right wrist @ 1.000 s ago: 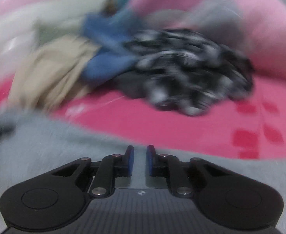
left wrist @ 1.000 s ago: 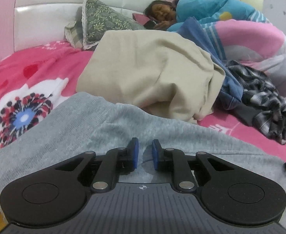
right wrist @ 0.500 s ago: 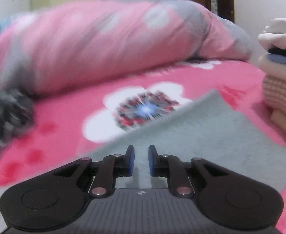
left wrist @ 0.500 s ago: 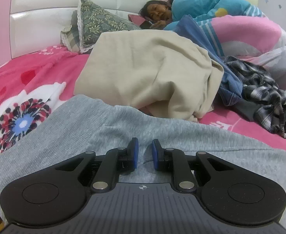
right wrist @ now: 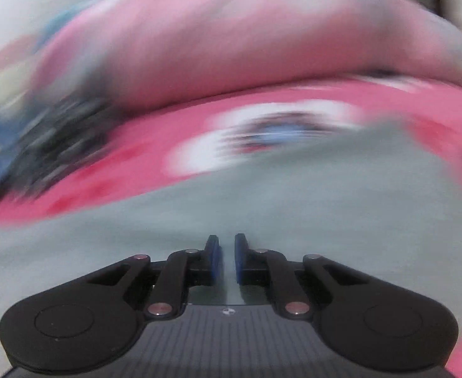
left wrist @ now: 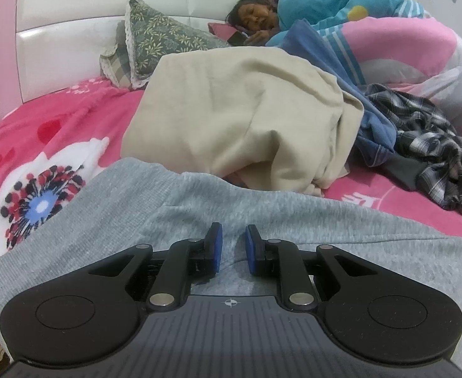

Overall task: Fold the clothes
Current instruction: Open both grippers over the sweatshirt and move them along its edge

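Observation:
A grey knit garment [left wrist: 262, 211] lies spread over the pink bed in front of me. In the left wrist view my left gripper [left wrist: 233, 249] is shut on a raised fold of this grey cloth, which bunches between the blue pads. The right wrist view is heavily blurred by motion. There my right gripper [right wrist: 228, 260] is shut on the grey garment [right wrist: 294, 189] too, with a thin edge of cloth between its pads. Behind the grey piece lies a beige garment [left wrist: 246, 119], then a blue one [left wrist: 372, 132] and a black-and-white plaid shirt [left wrist: 436, 145].
The pink floral bedspread [left wrist: 42, 145] covers the bed. A green patterned pillow [left wrist: 161, 41] leans on the white headboard [left wrist: 73, 31]. A person [left wrist: 309, 9] lies at the far side under a pink quilt [left wrist: 404, 47]. The pink quilt [right wrist: 231, 47] fills the blurred right view.
The right gripper has swung quickly, from facing the clothes pile to the right and now partly back left, dragging the grey cloth. The left gripper has barely moved and keeps its hold.

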Demonstrator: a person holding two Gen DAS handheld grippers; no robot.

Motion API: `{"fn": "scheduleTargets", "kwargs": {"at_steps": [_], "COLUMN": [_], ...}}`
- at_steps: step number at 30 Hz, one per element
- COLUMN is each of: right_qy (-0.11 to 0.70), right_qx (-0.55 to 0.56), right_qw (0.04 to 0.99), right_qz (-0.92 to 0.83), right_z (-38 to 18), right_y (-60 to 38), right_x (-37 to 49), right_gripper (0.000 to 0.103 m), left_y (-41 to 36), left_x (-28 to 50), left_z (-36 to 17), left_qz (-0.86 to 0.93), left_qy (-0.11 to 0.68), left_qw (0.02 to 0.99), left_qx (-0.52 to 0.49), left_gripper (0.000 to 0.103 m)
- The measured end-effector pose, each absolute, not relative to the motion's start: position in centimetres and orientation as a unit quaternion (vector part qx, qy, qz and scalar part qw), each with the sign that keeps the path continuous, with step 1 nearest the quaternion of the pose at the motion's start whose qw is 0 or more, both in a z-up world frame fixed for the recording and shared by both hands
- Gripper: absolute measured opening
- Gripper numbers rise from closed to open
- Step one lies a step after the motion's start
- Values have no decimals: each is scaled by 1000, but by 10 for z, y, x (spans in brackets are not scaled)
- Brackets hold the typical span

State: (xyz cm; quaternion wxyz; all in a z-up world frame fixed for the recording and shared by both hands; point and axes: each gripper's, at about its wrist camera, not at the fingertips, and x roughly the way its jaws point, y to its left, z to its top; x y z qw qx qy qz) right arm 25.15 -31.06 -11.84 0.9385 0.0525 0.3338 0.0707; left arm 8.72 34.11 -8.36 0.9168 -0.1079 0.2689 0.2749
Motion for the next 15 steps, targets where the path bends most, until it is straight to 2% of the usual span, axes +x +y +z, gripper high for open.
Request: {"fn": "scheduleTargets", "kwargs": {"at_steps": [1, 2, 3, 5, 6, 8, 12, 13, 15], "right_qy": [329, 326, 325, 323, 317, 299, 252, 246, 247], "right_qx": [33, 3, -18, 5, 15, 7, -63, -75, -94], "right_qw": [944, 944, 940, 940, 944, 954, 956, 949, 937], "right_qz": [3, -57, -99, -110, -88, -33, 135, 184, 230], "right_z": [-116, -114, -112, -105, -101, -93, -88, -91, -101], "right_y": [-329, -341, -350, -358, -351, -323, -237, -219, -198], "right_x": [250, 247, 242, 223, 212, 188, 144, 133, 123], "right_gripper": [17, 28, 29, 29, 29, 29, 31, 32, 33], "left_y": [339, 337, 335, 330, 328, 324, 313, 309, 303], "left_x": [86, 84, 82, 79, 78, 75, 66, 61, 53], "left_z": [-81, -79, -77, -73, -70, -66, -56, -54, -52], "left_qz": [272, 270, 268, 263, 260, 255, 242, 237, 225], "left_qy": [267, 265, 263, 260, 258, 254, 245, 241, 243], "left_qw": [918, 919, 920, 923, 924, 926, 932, 934, 936], "left_qx": [-109, -109, -110, -111, -112, -113, -112, -112, -116], "left_gripper": [18, 18, 18, 22, 24, 37, 47, 53, 56]}}
